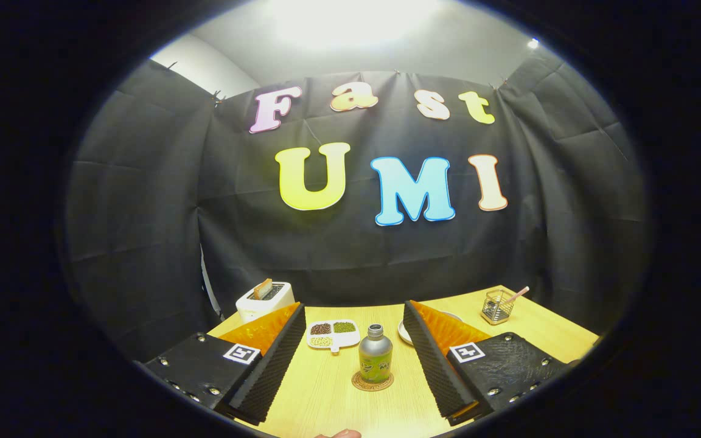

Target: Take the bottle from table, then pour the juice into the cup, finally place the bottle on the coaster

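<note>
We take the bottle (375, 354) as our landmark and read the wooden table (320, 395) from left to right around it.

Far to the bottle's left, at the table's back corner against the dark cloth wall, we see a white toaster (264, 300) with a slice of bread (261, 288) standing up out of its slot. Closer in, just behind and to the left of the bottle, lies a small white divided dish (333, 335) holding three little heaps: dark grains, green ones and pale ones, each in its own compartment.

The bottle itself stands upright on a round cork coaster (372, 381), its silver cap on and a green label around its body. Nothing lies on the table between it and us.

Just behind and to the right of the bottle we glimpse the rim of a white plate (406, 332), mostly hidden by the right finger. Further right and back, well apart from the bottle, sits a clear square holder (497, 305) with a pink stick slanting out of it.

Our gripper (354, 356) is spread wide, its two fingers apart and touching nothing. The bottle stands between them, nearer the right finger than the left, with clear table on both sides.
</note>
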The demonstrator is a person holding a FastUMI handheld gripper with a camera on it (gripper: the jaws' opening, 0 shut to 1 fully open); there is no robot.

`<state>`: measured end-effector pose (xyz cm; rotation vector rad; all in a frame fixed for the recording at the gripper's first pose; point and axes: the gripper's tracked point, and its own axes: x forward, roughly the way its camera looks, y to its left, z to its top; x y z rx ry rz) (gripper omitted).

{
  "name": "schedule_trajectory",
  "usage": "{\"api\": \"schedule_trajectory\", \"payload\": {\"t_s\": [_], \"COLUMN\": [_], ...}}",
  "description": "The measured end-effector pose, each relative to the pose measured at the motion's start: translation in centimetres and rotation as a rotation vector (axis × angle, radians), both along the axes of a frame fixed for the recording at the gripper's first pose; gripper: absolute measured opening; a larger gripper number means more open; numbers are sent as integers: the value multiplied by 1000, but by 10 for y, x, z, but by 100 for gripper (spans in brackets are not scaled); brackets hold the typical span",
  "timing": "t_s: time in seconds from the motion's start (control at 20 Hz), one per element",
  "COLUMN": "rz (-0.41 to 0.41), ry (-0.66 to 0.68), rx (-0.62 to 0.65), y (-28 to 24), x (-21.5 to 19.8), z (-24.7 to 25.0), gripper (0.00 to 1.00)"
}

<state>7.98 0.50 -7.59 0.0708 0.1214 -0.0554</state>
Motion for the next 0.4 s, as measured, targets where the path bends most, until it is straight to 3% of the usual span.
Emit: {"api": "schedule_trajectory", "payload": {"t_s": [0.4], "rz": [-22], "ry": [-26], "rx": [8], "y": [3], "x": [-7], "z": [18], "gripper": [98]}}
